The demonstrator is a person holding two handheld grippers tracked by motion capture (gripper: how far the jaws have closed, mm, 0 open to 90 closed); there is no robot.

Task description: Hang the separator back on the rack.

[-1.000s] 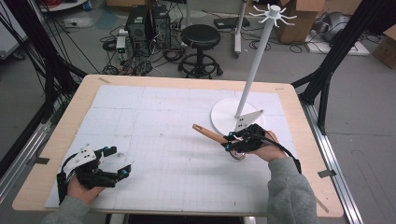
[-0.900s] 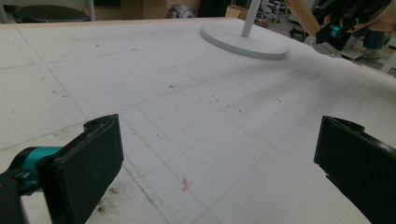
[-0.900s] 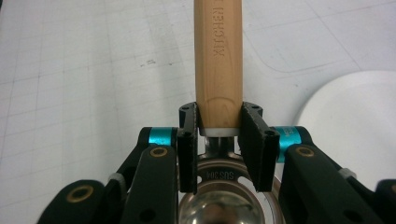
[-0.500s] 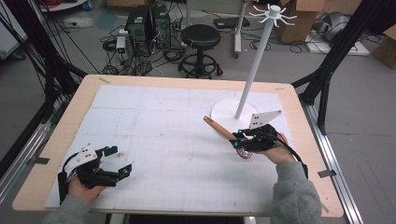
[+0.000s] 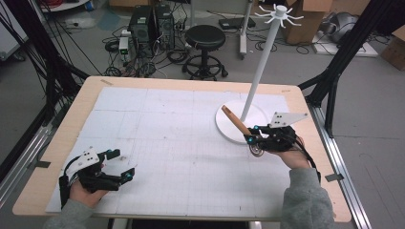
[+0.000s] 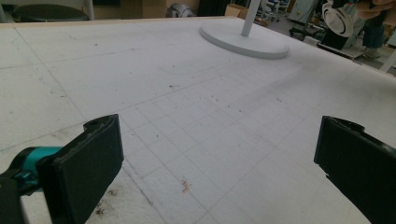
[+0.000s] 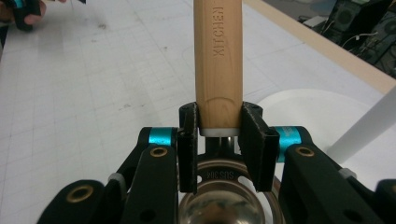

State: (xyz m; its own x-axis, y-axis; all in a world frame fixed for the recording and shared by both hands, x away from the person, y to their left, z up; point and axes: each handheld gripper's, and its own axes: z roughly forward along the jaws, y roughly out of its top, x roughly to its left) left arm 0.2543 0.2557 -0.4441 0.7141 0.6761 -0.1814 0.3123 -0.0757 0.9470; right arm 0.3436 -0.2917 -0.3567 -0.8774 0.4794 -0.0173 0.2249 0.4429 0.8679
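A: What does the right gripper (image 5: pixel 252 141) hold?

B: A utensil with a wooden handle (image 7: pixel 218 60) and a steel bowl (image 7: pixel 228 200), probably a small ladle or strainer. The jaws are clamped on the handle's lower end, one pad on each side, right above the metal neck. The handle juts out ahead of the jaws; the bowl hangs back under the gripper's body.

A: What lies near that gripper?

B: The white round base (image 5: pixel 229 128) of the pole stand (image 5: pixel 264 57) sits just beyond the jaws, under the handle's free end.

A: And the left gripper (image 5: pixel 125 170)?

B: Its jaws stand wide apart with nothing between them, low over the white gridded mat (image 6: pixel 196 107), well apart from the utensil
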